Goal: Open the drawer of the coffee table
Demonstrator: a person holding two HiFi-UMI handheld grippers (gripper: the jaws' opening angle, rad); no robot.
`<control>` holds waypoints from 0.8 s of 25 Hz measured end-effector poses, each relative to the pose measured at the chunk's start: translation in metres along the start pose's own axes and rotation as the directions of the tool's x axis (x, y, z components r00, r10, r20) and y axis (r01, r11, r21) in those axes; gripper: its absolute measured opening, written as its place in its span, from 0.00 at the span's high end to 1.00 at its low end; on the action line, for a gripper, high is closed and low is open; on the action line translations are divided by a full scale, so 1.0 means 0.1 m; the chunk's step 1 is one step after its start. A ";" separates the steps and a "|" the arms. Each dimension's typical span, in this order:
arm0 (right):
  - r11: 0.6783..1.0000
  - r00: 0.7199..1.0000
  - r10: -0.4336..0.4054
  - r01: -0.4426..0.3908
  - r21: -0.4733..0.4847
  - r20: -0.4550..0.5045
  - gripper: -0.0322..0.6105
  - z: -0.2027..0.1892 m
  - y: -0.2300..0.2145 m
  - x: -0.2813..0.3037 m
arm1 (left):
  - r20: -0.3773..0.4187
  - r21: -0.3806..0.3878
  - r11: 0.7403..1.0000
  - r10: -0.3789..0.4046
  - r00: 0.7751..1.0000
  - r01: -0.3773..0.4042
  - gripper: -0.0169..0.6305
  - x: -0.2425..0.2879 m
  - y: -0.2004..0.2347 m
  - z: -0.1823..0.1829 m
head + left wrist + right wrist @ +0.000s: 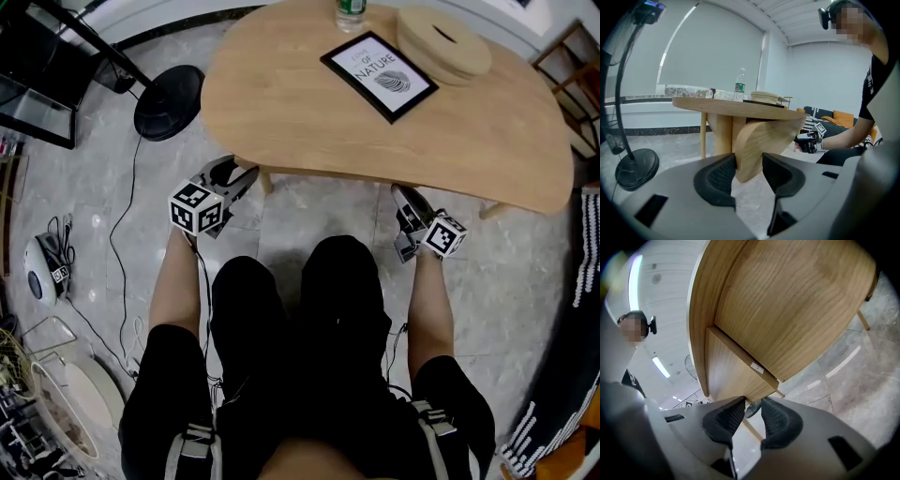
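Observation:
A light wooden coffee table (309, 112) stands in front of the seated person. Its drawer hangs under the near edge and is hidden by the tabletop in the head view. In the left gripper view, the curved wooden drawer front (764, 133) runs down between the pads of my left gripper (749, 165), which press on both its faces. My left gripper (236, 176) sits at the table's near-left edge. My right gripper (405, 201) is at the near-right edge. Its jaws (752, 405) stand apart under the drawer panel (729, 376), with only the panel's lower corner at the left fingertip.
On the tabletop lie a framed print (379, 75), a stack of round wooden discs (442, 42) and a bottle (351, 11). A black lamp base (169, 101) with a cable stands on the tiled floor at left. The person's knees are close under the table edge.

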State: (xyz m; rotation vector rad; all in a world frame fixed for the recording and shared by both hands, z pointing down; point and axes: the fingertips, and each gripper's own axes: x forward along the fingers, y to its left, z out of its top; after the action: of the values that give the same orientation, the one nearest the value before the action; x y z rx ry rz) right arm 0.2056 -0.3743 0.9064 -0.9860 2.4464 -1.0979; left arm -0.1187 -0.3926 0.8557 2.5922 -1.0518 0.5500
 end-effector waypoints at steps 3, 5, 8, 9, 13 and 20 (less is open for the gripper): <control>1.000 1.000 0.003 -0.003 -0.010 -0.016 0.79 0.00 0.01 -0.02 | -0.003 0.004 1.000 -0.006 1.000 0.006 0.69 -0.01 0.00 0.01; 1.000 1.000 -0.001 0.001 -0.011 -0.022 0.79 0.00 0.02 -0.02 | -0.001 0.007 1.000 -0.004 1.000 0.004 0.69 -0.02 -0.01 0.02; 1.000 1.000 -0.007 0.007 -0.003 -0.015 0.80 0.00 0.02 -0.01 | 0.003 0.011 1.000 -0.001 1.000 0.001 0.69 -0.02 0.00 0.02; 1.000 1.000 -0.008 0.008 -0.003 -0.010 0.80 -0.01 0.02 -0.01 | 0.005 0.014 1.000 0.000 1.000 0.000 0.69 -0.02 0.01 0.01; 1.000 1.000 -0.012 0.012 -0.020 -0.011 0.80 -0.04 -0.01 -0.05 | 0.005 0.033 0.999 -0.008 1.000 0.008 0.70 -0.02 -0.01 -0.03; 1.000 1.000 -0.025 0.025 -0.004 0.018 0.80 -0.08 0.01 -0.07 | 0.010 0.048 0.999 -0.017 1.000 0.016 0.71 -0.06 -0.04 -0.06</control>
State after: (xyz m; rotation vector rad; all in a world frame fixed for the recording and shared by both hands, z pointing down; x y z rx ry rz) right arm 0.2061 -0.3649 0.9105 -1.0260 2.4299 -1.0873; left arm -0.1212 -0.3846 0.8577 2.6450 -1.0315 0.5650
